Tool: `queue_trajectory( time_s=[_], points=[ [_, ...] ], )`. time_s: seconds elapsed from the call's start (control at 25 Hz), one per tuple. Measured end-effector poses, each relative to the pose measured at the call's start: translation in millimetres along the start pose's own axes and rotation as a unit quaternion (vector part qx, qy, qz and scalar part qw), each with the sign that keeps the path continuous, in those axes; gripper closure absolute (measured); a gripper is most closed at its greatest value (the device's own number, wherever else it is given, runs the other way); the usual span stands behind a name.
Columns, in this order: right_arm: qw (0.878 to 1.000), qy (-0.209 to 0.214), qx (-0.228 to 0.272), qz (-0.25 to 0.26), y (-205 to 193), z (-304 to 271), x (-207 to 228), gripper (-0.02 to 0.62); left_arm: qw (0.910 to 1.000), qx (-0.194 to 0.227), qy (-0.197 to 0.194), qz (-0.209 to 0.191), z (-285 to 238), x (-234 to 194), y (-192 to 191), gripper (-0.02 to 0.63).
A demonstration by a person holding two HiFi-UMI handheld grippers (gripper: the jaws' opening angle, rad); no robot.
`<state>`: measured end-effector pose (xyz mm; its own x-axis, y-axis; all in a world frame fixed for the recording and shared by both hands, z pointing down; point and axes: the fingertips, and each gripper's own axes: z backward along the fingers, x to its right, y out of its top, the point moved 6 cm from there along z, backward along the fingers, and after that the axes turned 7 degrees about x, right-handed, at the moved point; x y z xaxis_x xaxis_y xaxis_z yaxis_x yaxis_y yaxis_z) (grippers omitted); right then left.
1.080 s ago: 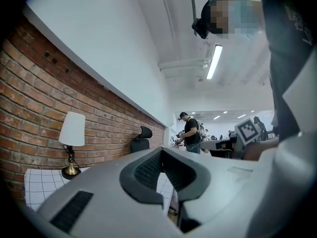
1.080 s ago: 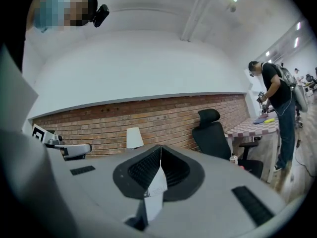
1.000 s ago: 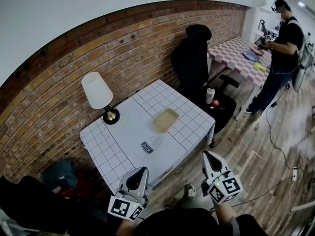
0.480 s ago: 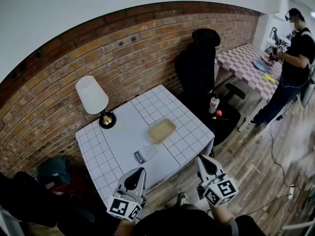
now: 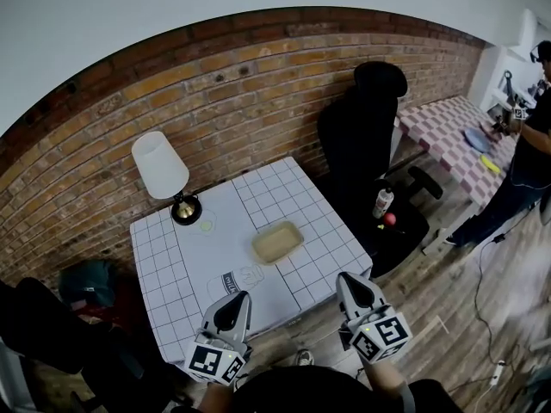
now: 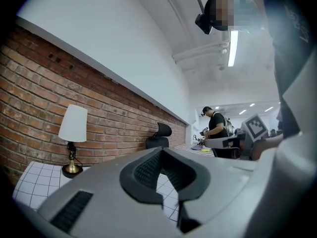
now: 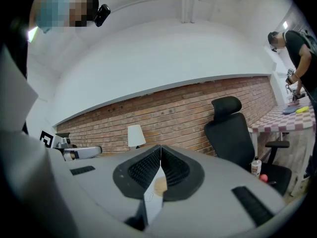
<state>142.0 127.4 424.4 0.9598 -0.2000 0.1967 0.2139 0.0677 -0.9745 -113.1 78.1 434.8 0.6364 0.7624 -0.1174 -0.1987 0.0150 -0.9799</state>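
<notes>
My left gripper [image 5: 238, 298] is shut with nothing between its jaws, held in the air short of the near edge of a small table [image 5: 164, 265] under a white grid cloth. My right gripper [image 5: 347, 280] is also shut and empty, off the table's near right corner. On the cloth lie a clear bottle [image 5: 234, 280] on its side, a shallow tan tray [image 5: 277, 241] and a small pale disc [image 5: 205, 224]. In the left gripper view the shut jaws [image 6: 161, 150] point at the brick wall. In the right gripper view the jaws [image 7: 160, 147] do the same.
A white-shaded lamp [image 5: 164, 170] stands at the table's back left corner. A black office chair [image 5: 370, 136] beside the table carries a bottle [image 5: 382, 202] and a red ball [image 5: 390, 219]. A person [image 5: 534, 136] stands at a checked table [image 5: 448, 123], far right. A dark bag [image 5: 82, 280] lies on the floor.
The head view has swung, so the table sits further left and nearer, and the person has slid to the right edge. Both grippers stay shut and low.
</notes>
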Motion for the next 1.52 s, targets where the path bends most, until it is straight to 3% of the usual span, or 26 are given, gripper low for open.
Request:
queue_trajectory(
  time_s=[0.44, 1.24, 1.52],
  points=[
    [0.999, 0.032, -0.015, -0.018, -6.9, -34.3, 20.4, 0.591, 0.9994, -0.013, 0.032, 0.010, -15.8, -8.0, -8.6, 0.597],
    [1.000, -0.007, -0.006, -0.026, -18.7, -127.1, 14.4, 0.591, 0.9994, -0.021, -0.010, 0.026, -62.1, -99.6, -6.3, 0.597],
    [1.000, -0.008, -0.014, -0.026, -23.5, -143.9, 25.0, 0.591, 0.9989, -0.031, -0.001, 0.035, -73.1, -110.5, -14.6, 0.597]
  ],
)
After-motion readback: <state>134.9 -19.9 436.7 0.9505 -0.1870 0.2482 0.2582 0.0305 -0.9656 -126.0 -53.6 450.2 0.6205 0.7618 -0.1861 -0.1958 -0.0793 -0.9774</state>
